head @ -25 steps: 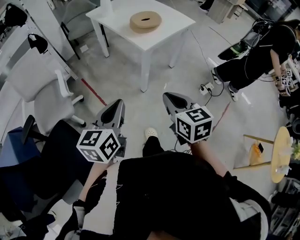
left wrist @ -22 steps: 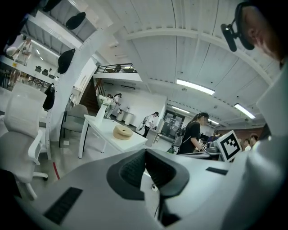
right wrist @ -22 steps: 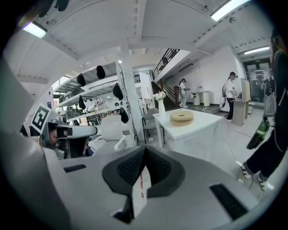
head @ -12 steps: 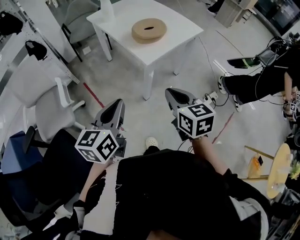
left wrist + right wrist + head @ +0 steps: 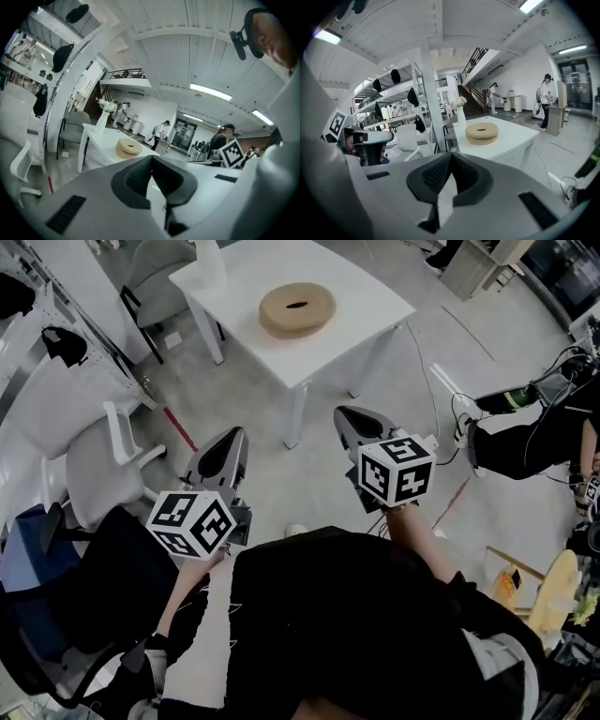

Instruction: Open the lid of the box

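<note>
A round tan box (image 5: 297, 308) with a slot in its lid lies on the white table (image 5: 356, 296), well ahead of both grippers. In the left gripper view the round tan box (image 5: 128, 148) is far off, and in the right gripper view the round tan box (image 5: 481, 132) also sits at a distance. My left gripper (image 5: 225, 448) is held over the floor at the lower left, jaws shut with nothing between them. To its right, my right gripper (image 5: 356, 423) is shut and empty too, a little nearer the table's corner.
A white vase (image 5: 209, 259) stands at the table's far left corner. White chairs (image 5: 89, 460) and a rack are at the left. A seated person's legs (image 5: 525, 442) and floor cables (image 5: 450, 399) are at the right. A small round wooden table (image 5: 553, 592) is at the lower right.
The view has shifted forward: the table and box sit lower in the frame and nearer. Both grippers have edged toward the table, still shut. The seated person has slid toward the right edge.
</note>
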A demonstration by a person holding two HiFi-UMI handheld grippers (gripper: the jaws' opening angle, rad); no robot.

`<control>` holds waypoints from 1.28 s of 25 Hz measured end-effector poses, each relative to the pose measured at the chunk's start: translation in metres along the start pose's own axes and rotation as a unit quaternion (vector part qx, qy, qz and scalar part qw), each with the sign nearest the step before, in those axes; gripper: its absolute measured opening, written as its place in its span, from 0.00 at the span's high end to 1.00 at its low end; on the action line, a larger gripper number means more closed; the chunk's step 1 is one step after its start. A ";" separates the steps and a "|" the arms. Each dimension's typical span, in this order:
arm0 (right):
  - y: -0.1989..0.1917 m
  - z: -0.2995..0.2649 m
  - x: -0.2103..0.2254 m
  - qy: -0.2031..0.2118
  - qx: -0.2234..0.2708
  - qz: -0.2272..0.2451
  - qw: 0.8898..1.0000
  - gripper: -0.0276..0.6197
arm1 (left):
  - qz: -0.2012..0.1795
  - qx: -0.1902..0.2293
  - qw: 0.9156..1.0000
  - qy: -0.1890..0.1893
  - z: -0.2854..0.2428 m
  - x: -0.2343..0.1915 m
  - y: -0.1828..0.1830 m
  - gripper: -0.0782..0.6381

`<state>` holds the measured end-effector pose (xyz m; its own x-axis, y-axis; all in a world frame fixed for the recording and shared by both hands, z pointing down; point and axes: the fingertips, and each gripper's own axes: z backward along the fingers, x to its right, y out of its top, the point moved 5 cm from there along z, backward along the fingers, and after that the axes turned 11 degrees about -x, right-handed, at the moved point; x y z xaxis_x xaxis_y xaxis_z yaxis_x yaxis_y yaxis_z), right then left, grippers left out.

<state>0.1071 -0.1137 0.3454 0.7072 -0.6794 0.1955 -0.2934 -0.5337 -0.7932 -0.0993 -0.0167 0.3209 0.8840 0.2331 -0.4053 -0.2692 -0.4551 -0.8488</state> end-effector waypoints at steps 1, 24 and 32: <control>0.002 -0.003 0.003 0.002 0.001 0.002 1.000 0.95 | 0.001 0.001 1.000 0.003 -0.003 -0.001 0.000 0.88; -0.018 -0.052 0.007 0.010 -0.004 -0.037 0.999 0.95 | 0.035 -0.036 0.999 0.015 -0.018 -0.044 -0.022 0.88; -0.003 -0.097 0.009 0.024 -0.027 -0.068 0.997 0.95 | 0.055 -0.049 0.997 -0.001 -0.047 -0.082 -0.013 0.88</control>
<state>0.0523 -0.1673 0.4056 0.7112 -0.6223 0.3271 -0.2328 -0.6475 -0.7257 -0.1496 -0.0702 0.3815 0.8503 0.1782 -0.4952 -0.3260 -0.5602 -0.7615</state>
